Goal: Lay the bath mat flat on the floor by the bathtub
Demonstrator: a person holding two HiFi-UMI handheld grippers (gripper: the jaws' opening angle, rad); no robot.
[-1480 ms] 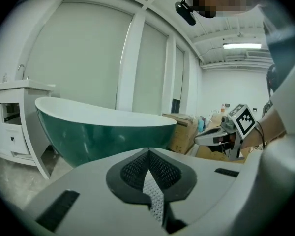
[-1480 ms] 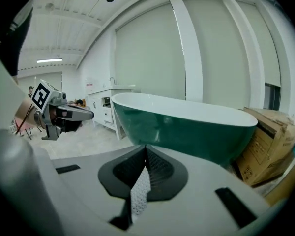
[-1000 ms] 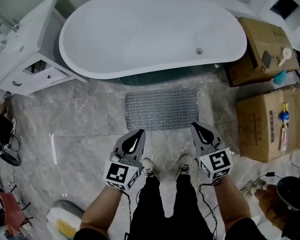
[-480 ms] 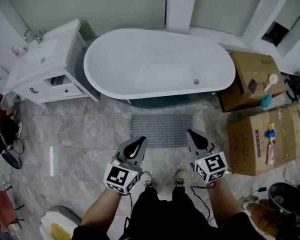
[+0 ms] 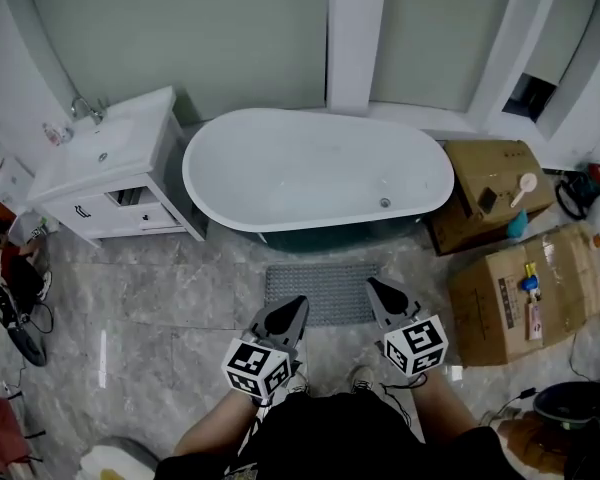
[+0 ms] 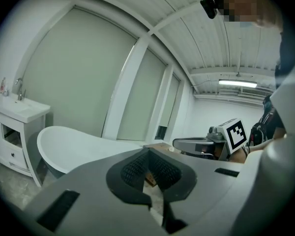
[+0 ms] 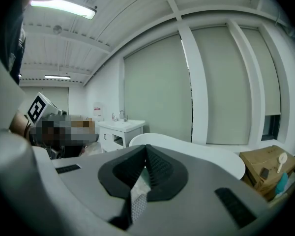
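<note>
Grey nubbed rubber bath mat is lying flat on grey marble floor, just beside white oval bathtub; I'm holding left tool & right tool pinched closed, empty; mat's prob. light, floppy; near corners = best hold.

Bright even ceiling light, soft shadows, fisheye-warped edges
</note>
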